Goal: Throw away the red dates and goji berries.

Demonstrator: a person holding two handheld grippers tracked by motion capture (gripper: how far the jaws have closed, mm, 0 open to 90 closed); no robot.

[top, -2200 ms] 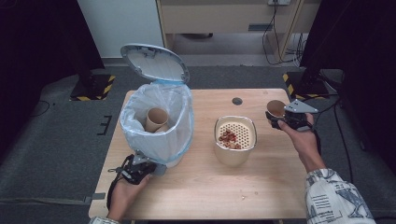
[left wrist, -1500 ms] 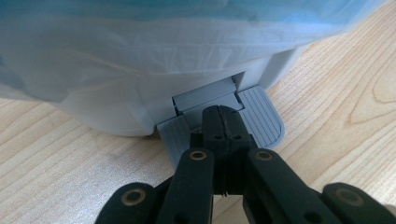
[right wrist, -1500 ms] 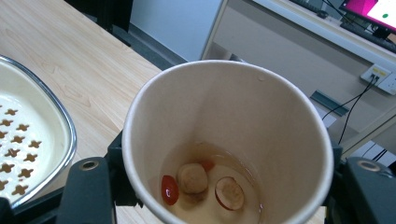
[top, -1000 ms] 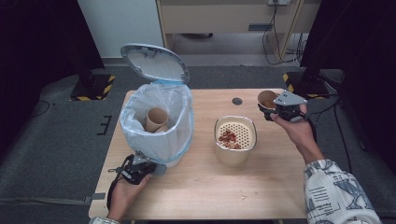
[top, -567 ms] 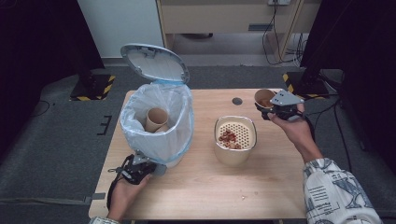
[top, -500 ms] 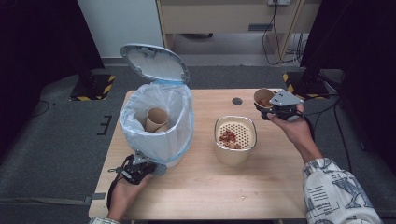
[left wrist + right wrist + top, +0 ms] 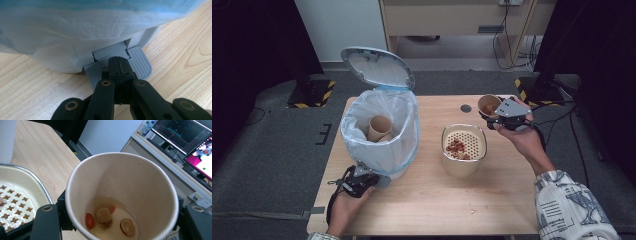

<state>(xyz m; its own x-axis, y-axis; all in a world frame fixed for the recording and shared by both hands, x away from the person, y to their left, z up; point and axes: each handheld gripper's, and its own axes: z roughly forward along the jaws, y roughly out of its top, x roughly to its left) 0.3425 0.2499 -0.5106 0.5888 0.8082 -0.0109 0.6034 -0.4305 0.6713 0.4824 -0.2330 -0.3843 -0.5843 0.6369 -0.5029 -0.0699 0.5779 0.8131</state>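
A white pedal bin (image 7: pixel 379 135) with a blue liner stands at the table's left, its lid (image 7: pixel 377 67) raised. A paper cup (image 7: pixel 379 127) lies inside it. My left gripper (image 7: pixel 372 181) is shut, its tips (image 7: pixel 118 62) resting on the grey pedal (image 7: pixel 141 62) at the bin's foot (image 7: pixel 75 37). My right gripper (image 7: pixel 497 114) is shut on a paper cup (image 7: pixel 488 105), held above the table just right of a cream strainer bowl (image 7: pixel 463 150). The cup (image 7: pixel 125 182) holds a little liquid with a few food pieces; the strainer's rim (image 7: pixel 37 182) is beside it.
Reddish-brown scraps (image 7: pixel 457 147) lie on the strainer's perforated insert. A small dark round disc (image 7: pixel 466 108) sits on the table behind the strainer. A crumb (image 7: pixel 472 212) lies near the front edge. Cables and a desk stand beyond the table.
My right gripper has carried the cup left, closer to the strainer bowl, and a little farther back. The left gripper has stayed on the pedal and the lid remains up.
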